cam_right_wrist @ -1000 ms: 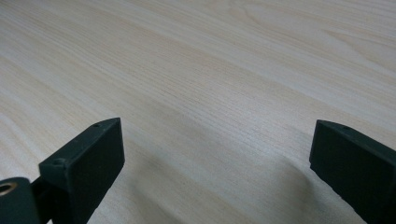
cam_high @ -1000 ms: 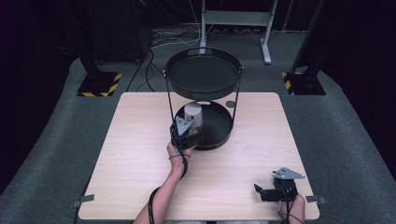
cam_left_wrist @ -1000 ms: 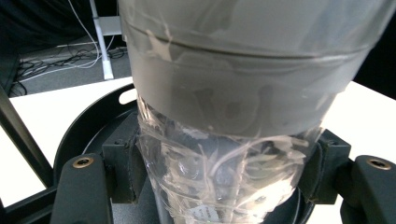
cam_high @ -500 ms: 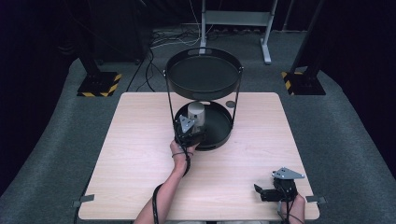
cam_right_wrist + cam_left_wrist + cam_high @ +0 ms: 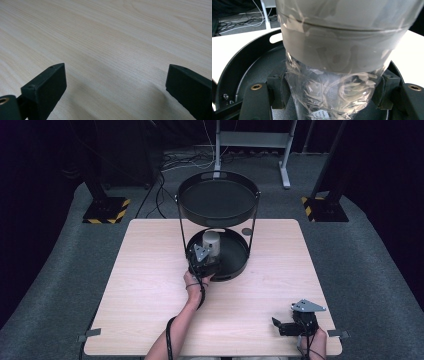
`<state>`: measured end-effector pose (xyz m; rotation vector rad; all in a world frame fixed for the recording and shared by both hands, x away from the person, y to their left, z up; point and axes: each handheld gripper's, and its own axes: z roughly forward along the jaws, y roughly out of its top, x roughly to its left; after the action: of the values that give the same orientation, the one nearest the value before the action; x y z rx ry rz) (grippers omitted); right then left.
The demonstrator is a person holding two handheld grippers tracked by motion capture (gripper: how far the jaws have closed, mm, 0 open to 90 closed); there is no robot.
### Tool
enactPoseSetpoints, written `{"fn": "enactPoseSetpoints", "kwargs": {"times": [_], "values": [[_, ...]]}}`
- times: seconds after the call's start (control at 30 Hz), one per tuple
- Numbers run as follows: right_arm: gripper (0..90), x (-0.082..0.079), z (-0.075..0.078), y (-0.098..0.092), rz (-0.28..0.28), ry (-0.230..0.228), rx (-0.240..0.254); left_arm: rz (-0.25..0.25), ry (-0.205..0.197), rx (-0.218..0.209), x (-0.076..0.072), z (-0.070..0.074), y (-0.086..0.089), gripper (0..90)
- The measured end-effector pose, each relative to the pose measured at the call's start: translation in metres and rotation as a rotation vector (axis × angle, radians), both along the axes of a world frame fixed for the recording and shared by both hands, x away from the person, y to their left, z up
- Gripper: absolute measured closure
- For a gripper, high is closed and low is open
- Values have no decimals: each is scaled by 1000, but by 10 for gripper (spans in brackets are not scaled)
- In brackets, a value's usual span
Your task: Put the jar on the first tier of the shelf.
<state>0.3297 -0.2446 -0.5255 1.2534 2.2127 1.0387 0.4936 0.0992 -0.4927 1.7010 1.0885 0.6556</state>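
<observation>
Now | left gripper [image 5: 202,261] is clamping plastic-wrapped grey container [image 5: 337,62] over lower tray [image 5: 240,265] | right gripper [image 5: 292,325] is resting wide open, empty, on table [image 5: 140,285]

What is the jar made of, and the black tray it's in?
The jar looks like clear plastic, shiny and see-through, with a dull grey lid, probably plastic too. The tray seems to be painted metal: matt black, thin rim, thin rods.

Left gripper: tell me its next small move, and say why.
Probably lower a touch more, then open. The left gripper is shut on the clear bottle, low over the lower tray of the two-tier stand; whether the base touches is unclear.
</observation>
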Motion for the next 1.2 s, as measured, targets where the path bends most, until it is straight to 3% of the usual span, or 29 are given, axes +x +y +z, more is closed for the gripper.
{"fn": "enactPoseSetpoints", "kwargs": {"times": [0.33,0.5,1.2], "values": [[26,0,0,0,0,-4,1,-3,-5,5,0,-4,-2,301],[26,0,0,0,-1,-5,2,-11,-38,10,-4,-8,0,301],[26,-1,0,0,-2,-4,-2,-15,-31,12,-3,-7,1,300]]}}
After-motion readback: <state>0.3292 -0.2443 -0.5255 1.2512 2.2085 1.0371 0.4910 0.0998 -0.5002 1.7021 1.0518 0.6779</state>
